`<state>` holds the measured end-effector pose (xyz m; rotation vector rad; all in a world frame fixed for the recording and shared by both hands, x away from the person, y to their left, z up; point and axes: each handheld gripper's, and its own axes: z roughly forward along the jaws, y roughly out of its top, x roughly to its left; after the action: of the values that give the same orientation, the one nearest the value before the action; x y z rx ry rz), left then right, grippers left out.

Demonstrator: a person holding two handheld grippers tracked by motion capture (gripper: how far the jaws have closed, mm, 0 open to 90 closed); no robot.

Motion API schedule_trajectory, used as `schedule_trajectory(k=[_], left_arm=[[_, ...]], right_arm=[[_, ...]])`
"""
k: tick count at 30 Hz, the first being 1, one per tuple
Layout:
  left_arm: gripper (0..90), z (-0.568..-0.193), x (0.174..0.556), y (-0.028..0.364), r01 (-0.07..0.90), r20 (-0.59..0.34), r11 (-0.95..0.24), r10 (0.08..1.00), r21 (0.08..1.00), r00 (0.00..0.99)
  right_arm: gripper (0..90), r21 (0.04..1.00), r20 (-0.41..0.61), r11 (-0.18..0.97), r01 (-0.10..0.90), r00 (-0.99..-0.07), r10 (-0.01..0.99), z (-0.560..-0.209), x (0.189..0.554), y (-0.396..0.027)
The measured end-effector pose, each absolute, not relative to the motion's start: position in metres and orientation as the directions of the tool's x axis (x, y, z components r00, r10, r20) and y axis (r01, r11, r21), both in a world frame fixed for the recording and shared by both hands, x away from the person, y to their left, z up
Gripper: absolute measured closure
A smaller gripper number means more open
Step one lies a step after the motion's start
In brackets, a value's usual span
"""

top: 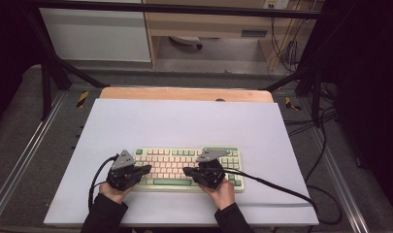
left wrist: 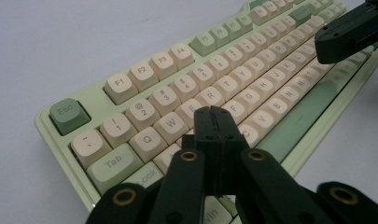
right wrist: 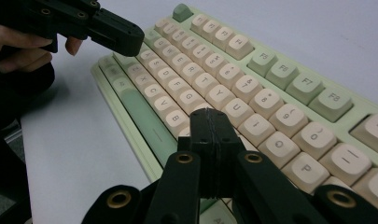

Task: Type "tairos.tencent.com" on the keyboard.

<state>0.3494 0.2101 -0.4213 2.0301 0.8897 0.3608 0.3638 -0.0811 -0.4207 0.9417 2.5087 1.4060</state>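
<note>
setup: a person with a tool in each hand, both parked over a green-and-cream keyboard [top: 187,167] that sits on the near half of the white desk [top: 184,124]

keyboard lie: long axis runs side to side across the desk, space bar row toward the person, F-key row away

left tool [top: 146,169]: jaws pressed flat together, nothing between them. Tip pokes in from the keyboard's left end, and in the left gripper view [left wrist: 218,116] it sits over the letter rows, somewhere below W/E. Can't tell if it's actually touching a key or just above it

right tool [top: 186,171]: same deal, jaws fully together and empty. Comes in from the right half, tip pointing left toward the middle; in the right gripper view [right wrist: 210,122] it's over the keys near B/H

the relation that matters: the two tips face each other along the keyboard's long axis, with a gap of a few keys between them. So each tool owns its own half, and any key gets poked straight down by whichever tip is on that side

my guess: closed tips used as typing fingers; left-half keys go to the left tool, right-half to the right
</note>
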Motion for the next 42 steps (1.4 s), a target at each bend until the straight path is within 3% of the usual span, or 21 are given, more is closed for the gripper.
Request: schedule_trajectory(k=[42], left_arm=[[90.0,-0.419,0.349,0.212,0.453,-0.077,-0.361,0.707,0.815,0.703]], right_arm=[[90.0,0.785,0.161,0.432,0.444,-0.820,0.549,-0.431,0.365,-0.060]])
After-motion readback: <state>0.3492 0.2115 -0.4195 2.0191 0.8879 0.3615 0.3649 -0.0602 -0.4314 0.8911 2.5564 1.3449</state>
